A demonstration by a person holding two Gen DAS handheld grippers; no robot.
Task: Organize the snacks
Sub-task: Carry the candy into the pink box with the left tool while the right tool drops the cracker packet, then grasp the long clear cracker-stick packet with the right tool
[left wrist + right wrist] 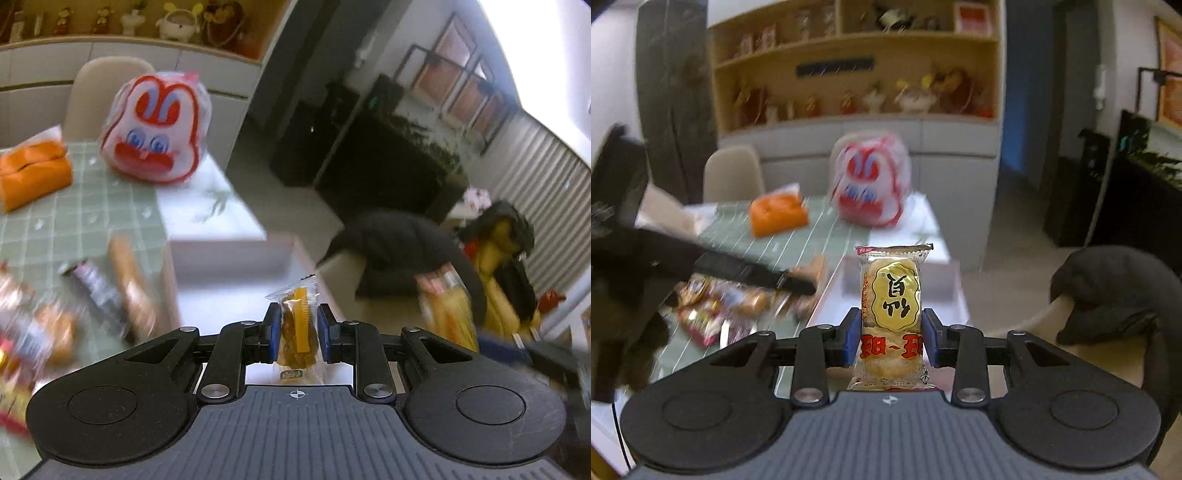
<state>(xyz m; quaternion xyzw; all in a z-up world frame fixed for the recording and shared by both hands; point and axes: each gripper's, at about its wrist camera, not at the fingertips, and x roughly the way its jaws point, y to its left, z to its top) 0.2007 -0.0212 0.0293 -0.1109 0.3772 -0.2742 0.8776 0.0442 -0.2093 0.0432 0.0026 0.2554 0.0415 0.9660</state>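
over the table edge, my left gripper [297,332] pinches a candy packet [297,328], right gripper [892,338] clamps a rice cracker [892,314], both upright; white box [905,277] probably just ahead.

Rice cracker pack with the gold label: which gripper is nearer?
Right. The right gripper is shut on the rice cracker pack, pads on both sides. The left gripper is apart from it, shut on a small amber snack packet.
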